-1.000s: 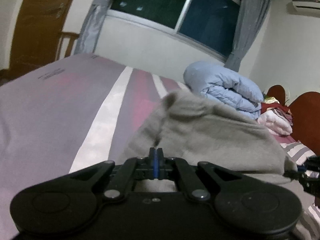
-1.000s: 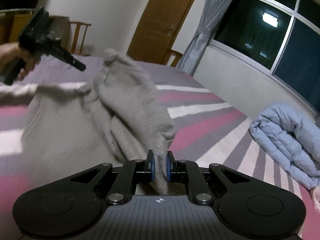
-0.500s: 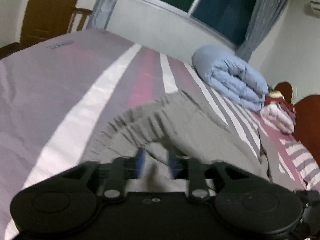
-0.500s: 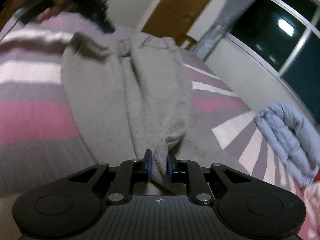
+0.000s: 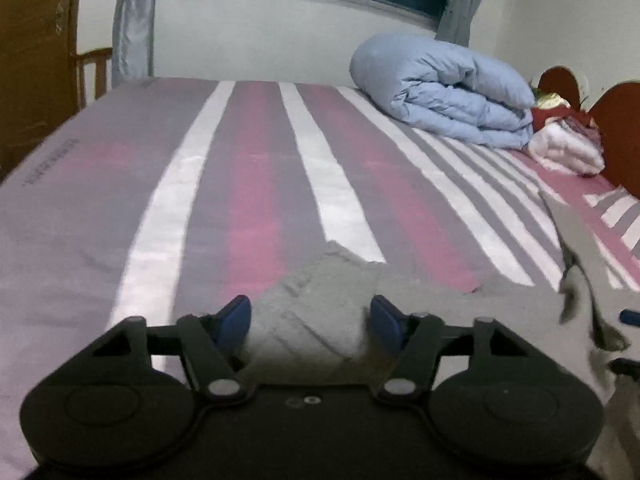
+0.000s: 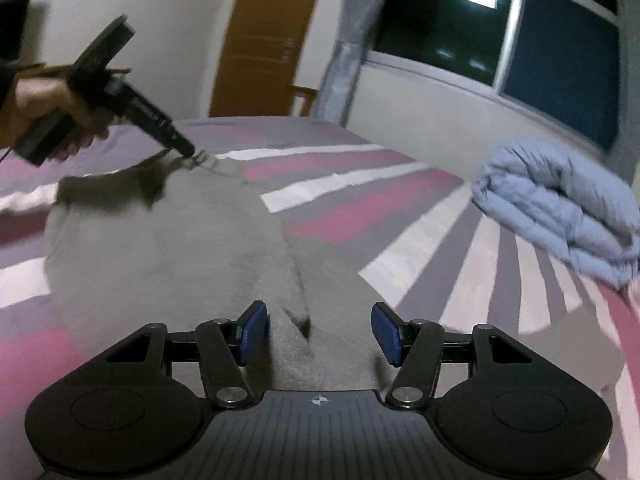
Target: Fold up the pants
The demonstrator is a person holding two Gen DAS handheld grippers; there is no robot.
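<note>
Grey pants (image 6: 168,248) lie spread flat on the striped bed (image 6: 360,200). My right gripper (image 6: 319,330) is at one end of them; its jaws are opening, and a fold of cloth lies loose between the blue pads (image 6: 252,330), not pinched. My left gripper (image 5: 311,320) is at the far end, where a corner of the pants (image 5: 316,304) sits between its opening jaws, released. In the right wrist view the left gripper (image 6: 188,152) hangs just over the pants' far edge, held by a hand (image 6: 48,100).
A rolled light-blue duvet (image 5: 448,88) lies at the far side of the bed (image 5: 248,184), with a pile of pink and red clothes (image 5: 568,148) by the brown headboard (image 5: 620,120). A wooden chair (image 5: 92,68), curtains and a brown door (image 6: 264,36) stand beyond the bed.
Both grippers were shut on the raised pants; both have opened. The pants have dropped flat onto the bed. The left gripper has swung sideways along the bed.
</note>
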